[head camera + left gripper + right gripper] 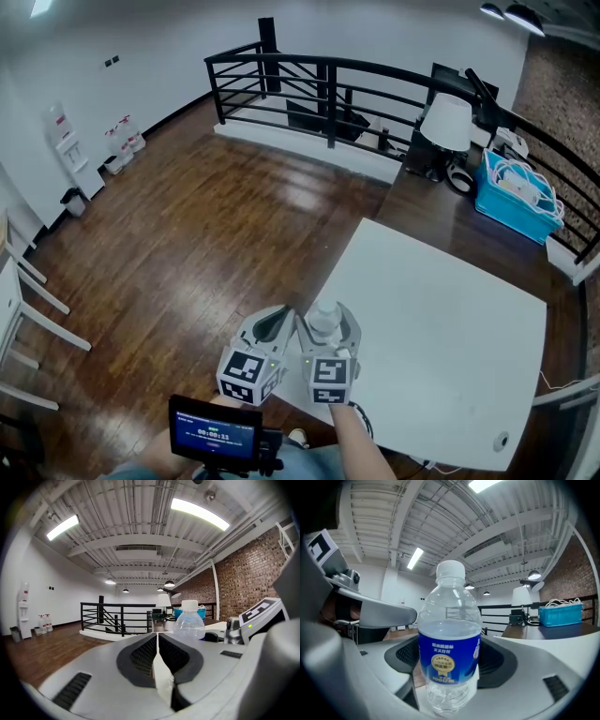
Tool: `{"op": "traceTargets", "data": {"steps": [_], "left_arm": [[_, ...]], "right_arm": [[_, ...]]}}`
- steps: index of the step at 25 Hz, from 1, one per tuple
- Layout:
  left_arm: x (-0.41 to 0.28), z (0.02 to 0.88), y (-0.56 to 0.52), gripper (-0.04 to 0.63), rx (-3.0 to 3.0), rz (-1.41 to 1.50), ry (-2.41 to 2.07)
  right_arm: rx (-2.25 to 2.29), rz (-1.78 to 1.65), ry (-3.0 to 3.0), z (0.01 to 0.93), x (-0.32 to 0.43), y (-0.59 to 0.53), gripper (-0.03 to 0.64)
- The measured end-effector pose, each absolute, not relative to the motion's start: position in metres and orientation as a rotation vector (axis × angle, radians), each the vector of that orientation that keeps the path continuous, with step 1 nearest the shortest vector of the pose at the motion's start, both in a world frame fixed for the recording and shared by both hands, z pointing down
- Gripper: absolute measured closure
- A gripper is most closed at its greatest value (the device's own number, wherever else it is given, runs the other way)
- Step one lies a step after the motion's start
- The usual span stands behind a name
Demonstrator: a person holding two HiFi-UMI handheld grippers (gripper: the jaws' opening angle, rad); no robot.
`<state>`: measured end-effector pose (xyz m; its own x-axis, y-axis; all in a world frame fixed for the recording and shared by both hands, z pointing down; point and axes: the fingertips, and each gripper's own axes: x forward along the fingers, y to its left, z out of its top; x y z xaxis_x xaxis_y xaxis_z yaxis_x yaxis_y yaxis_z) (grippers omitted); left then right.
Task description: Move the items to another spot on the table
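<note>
- Right gripper (451, 667): jaws spread wide. A water bottle (450, 634) stands between them, and a sliver of space shows between the left pad and the bottle wall. No clamping is evident, so the tool is recorded as released.
- Left gripper (157, 641): jaws pressed together along their full length, with nothing between them. It is held just beside the right gripper, on that gripper's left. In the head view it shows against the wooden floor (187, 244).
- Water bottle: clear plastic with a white cap and a blue label band round the middle. It is upright and filled to about the shoulder. It rests on the white table (441, 328), close to the table's left edge and towards the near corner. In the right gripper view, floor boards are visible just past its base.
- White table: the rest of its top, as seen in the head view, carries only a small round fitting (502, 439) near the lower right corner.
- Person: a forearm (356, 441) runs up to the right gripper. A small lit screen (216, 433) sits low in the head view, below the left gripper.
- Beyond the table stands a dark desk (422, 202). It bears a lamp with a white shade (447, 122) and a blue basket (516, 202) holding white cables.
- Surroundings: a black railing (328, 84) borders the floor behind.
</note>
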<state>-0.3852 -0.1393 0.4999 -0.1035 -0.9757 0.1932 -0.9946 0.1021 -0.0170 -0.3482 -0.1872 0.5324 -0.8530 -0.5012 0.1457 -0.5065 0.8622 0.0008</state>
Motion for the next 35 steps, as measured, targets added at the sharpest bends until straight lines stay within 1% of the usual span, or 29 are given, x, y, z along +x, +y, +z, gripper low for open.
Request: {"op": "traceTargets", "data": {"steps": [2,14,24,25,27,30,33,35], "left_arm": [[-0.386,0.500,-0.138,0.572,2.006,0.214,-2.235],[-0.375,0.494,-0.134,0.572,2.020,0.217,-2.217],[-0.350,0.486,-0.120,0.572,2.041,0.220,-2.198],[-0.348,0.484,-0.118,0.572,2.043,0.219,-2.195],[-0.341,0.482,-0.117,0.572,2.049,0.216,-2.189],[-0.329,0.478,-0.116,0.572,2.065,0.212,-2.176],[-0.314,0.473,-0.118,0.572,2.090,0.207,-2.157],[-0.304,0.469,-0.119,0.572,2.106,0.199,-2.145]], "right_arm": [[0.782,0.059,-2.890,0.534,-0.349,-0.186,0.249],[0.811,0.038,-2.890,0.523,-0.337,-0.186,0.247],[0.813,-0.037,-2.876,0.509,-0.313,-0.167,0.251],[0.815,-0.043,-2.880,0.505,-0.309,-0.166,0.276],[0.825,-0.044,-2.886,0.499,-0.302,-0.164,0.288],[0.834,-0.044,-2.884,0.491,-0.291,-0.161,0.290],[0.838,-0.040,-2.891,0.481,-0.280,-0.158,0.313],[0.850,-0.044,-2.898,0.473,-0.271,-0.157,0.343]]}}
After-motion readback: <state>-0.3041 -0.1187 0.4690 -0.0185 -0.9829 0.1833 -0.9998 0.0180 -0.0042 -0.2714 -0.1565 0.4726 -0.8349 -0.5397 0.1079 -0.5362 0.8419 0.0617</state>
